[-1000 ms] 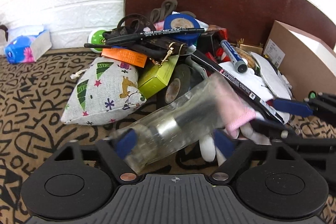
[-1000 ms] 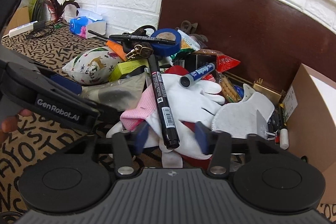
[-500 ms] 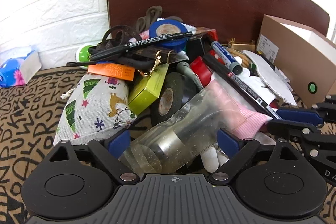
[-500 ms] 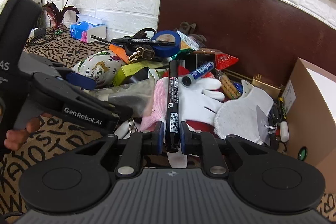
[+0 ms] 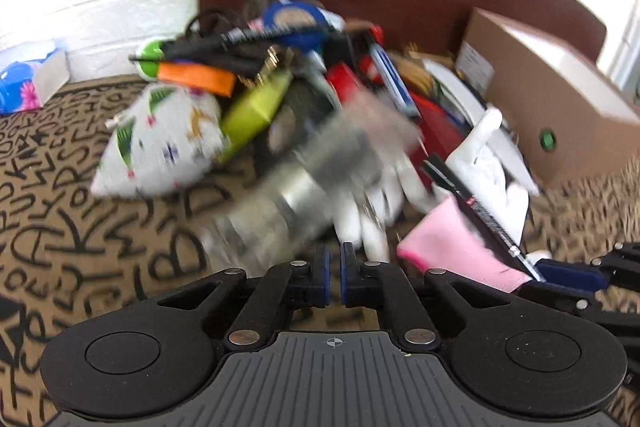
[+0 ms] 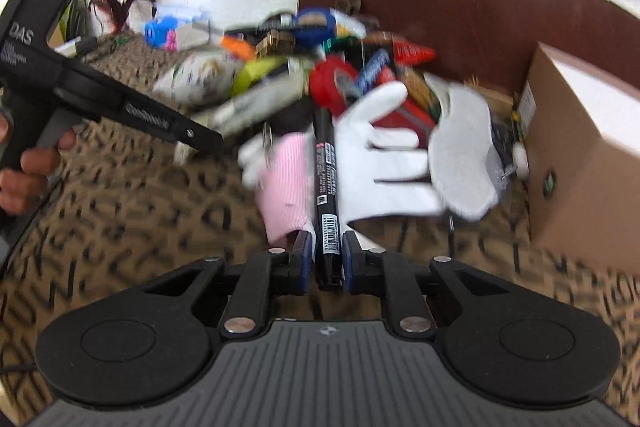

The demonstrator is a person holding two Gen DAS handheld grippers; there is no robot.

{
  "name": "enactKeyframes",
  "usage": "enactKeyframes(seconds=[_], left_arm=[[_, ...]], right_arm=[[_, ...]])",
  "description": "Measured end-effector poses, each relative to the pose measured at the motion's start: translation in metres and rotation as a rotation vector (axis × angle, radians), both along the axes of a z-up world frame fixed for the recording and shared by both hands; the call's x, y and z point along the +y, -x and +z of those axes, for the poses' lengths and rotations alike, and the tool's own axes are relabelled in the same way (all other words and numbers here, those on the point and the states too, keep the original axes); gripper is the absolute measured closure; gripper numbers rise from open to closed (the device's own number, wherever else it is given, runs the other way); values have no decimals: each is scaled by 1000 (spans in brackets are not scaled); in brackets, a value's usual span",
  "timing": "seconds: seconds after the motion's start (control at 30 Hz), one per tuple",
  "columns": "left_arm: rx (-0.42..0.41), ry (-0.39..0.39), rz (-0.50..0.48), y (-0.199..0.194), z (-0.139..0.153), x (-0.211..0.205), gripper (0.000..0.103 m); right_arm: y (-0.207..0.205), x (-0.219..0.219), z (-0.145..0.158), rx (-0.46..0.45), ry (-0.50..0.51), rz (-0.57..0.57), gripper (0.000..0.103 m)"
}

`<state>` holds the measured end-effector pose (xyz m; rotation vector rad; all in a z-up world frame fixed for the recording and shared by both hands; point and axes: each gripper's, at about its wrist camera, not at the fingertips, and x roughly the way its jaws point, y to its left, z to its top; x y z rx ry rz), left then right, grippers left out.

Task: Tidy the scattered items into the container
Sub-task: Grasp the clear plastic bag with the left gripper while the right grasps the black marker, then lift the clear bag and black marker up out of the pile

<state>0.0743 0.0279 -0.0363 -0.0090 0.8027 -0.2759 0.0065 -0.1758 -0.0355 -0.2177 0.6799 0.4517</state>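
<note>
A heap of small items lies on the patterned cloth against a brown board. My left gripper has its jaws closing to a narrow slit, and I see nothing between the pads. A blurred clear plastic packet lies just beyond its tips. My right gripper is shut on a black marker, which points away over a pink cloth and a white glove. An open cardboard box stands to the right of the heap.
A printed fabric pouch, a green box, blue tape, red tape and a white mask lie in the heap. A tissue pack sits far left. A hand holds the left gripper.
My left gripper went from wide open around the clear packet to almost shut. My right gripper closed on the black marker and drew it back from the heap with the glove and pink cloth.
</note>
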Motion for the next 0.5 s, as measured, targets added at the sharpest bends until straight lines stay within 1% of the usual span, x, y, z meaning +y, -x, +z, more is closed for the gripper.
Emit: enactKeyframes(seconds=[0.03, 0.1, 0.17, 0.2, 0.27, 0.33, 0.37, 0.4, 0.5], left_arm=[[-13, -22, -5, 6, -1, -3, 76], [-50, -54, -1, 12, 2, -7, 65], [-85, -67, 20, 11, 8, -7, 30], [-108, -73, 43, 9, 12, -6, 25], [-141, -87, 50, 3, 18, -6, 24], [-154, -109, 32, -4, 20, -8, 24], [-156, -123, 18, -8, 19, -8, 24], [-149, -134, -5, -12, 16, -10, 24], [-107, -147, -47, -23, 4, -13, 24]], right_arm=[[4, -5, -4, 27, 7, 1, 85], [10, -12, -10, 58, 1, -12, 84], [12, -16, -11, 67, -14, -37, 83], [12, -17, -11, 63, -21, -48, 81], [12, -18, -8, 46, -36, -59, 80], [11, -16, -5, 33, -45, -57, 75], [11, -16, -5, 28, -46, -56, 71], [10, -15, -5, 25, -45, -55, 67], [6, -12, -7, 31, -40, -53, 66]])
